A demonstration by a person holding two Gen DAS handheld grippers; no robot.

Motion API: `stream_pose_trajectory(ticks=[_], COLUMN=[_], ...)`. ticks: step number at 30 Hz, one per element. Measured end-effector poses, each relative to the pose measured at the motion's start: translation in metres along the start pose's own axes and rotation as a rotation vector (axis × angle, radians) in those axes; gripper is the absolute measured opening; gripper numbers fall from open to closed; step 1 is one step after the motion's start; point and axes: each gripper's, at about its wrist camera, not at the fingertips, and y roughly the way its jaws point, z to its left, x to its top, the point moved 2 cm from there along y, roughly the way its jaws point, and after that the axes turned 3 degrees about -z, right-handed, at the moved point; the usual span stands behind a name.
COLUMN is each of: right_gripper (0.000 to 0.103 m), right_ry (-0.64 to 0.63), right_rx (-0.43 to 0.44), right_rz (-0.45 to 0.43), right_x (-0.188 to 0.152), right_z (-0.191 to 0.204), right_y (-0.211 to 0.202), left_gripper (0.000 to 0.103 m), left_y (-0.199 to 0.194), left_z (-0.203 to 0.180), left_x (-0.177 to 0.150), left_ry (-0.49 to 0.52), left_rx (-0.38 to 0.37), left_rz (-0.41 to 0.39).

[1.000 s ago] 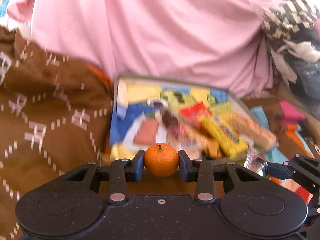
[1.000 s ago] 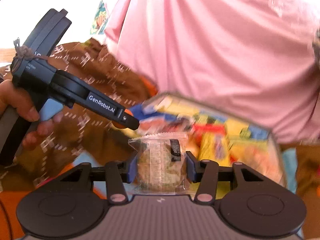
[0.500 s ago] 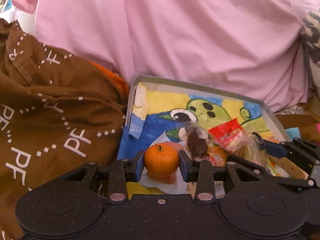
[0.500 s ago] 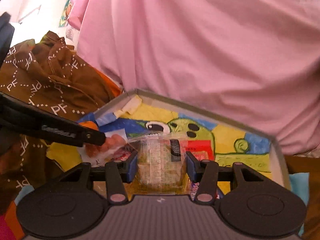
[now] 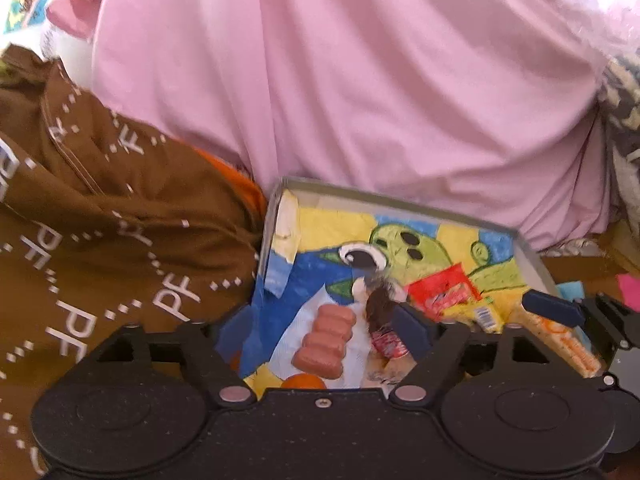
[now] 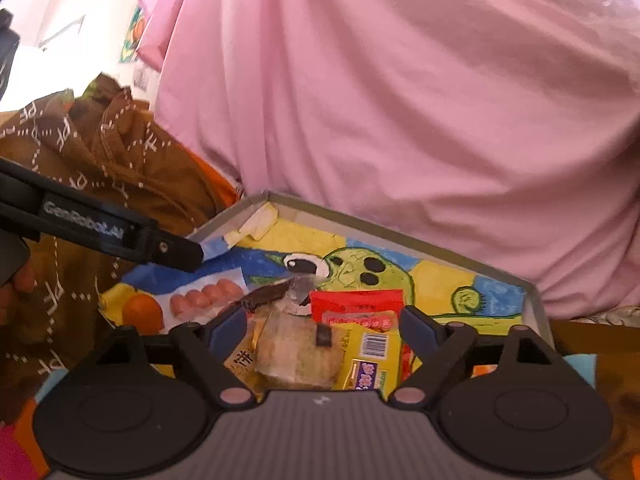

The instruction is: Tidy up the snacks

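Filling the background: pink sheet [image 5: 360, 80], with brown cloth [image 5: 100, 240] bunching at the left. Lying against both: tray [image 6: 536, 304], lined with a green cartoon drawing, holding the snacks. Hovering low over the tray's near edge: left gripper [image 5: 320, 332], fingers spread wide, gripping nothing. Hovering beside it: right gripper [image 6: 322, 330], fingers likewise spread apart, touching nothing. Resting between the right fingers, on the tray: clear-wrapped cake [image 6: 296, 356]. Lying just right of the cake: yellow packet [image 6: 368, 356], overlapped by a red packet [image 6: 356, 308]. Sitting at the tray's left: sausage pack [image 5: 326, 340]. Sitting by the tray's near-left corner, next to the sausages: orange [image 6: 142, 314].
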Motion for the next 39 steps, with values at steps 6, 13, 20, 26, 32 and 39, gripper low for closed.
stream_pose_trajectory(ticks=[6, 13, 20, 26, 32, 39], right_gripper=[0.103, 0.103, 0.103, 0.103, 0.103, 0.103], right_ry=[0.069, 0.142, 0.166, 0.193, 0.244, 0.323], right_rx=[-0.041, -0.077, -0.096, -0.116, -0.137, -0.159], right_rz=[-0.049, -0.099, -0.118, -0.132, -0.120, -0.060], right_x=[0.006, 0.006, -0.002, -0.005, -0.016, -0.042], right_z=[-0.001, 0.001, 0.008, 0.010, 0.012, 0.018], right_y=[-0.043, -0.102, -0.146, -0.174, -0.198, -0.220], left_gripper=[0.102, 0.102, 0.102, 0.102, 0.102, 0.102], left_y=[-0.043, -0.097, -0.142, -0.171, -0.198, -0.221], left_z=[-0.003, -0.010, -0.017, -0.023, -0.028, -0.032], left_x=[0.003, -0.012, -0.032, -0.045, -0.067, -0.095], left_ry=[-0.016, -0.004, 0.016, 0.033, 0.063, 0.090], left_rx=[0.018, 0.058, 0.094, 0.109, 0.114, 0.131], left_rz=[-0.062, -0.110, -0.152, -0.170, -0.160, -0.129])
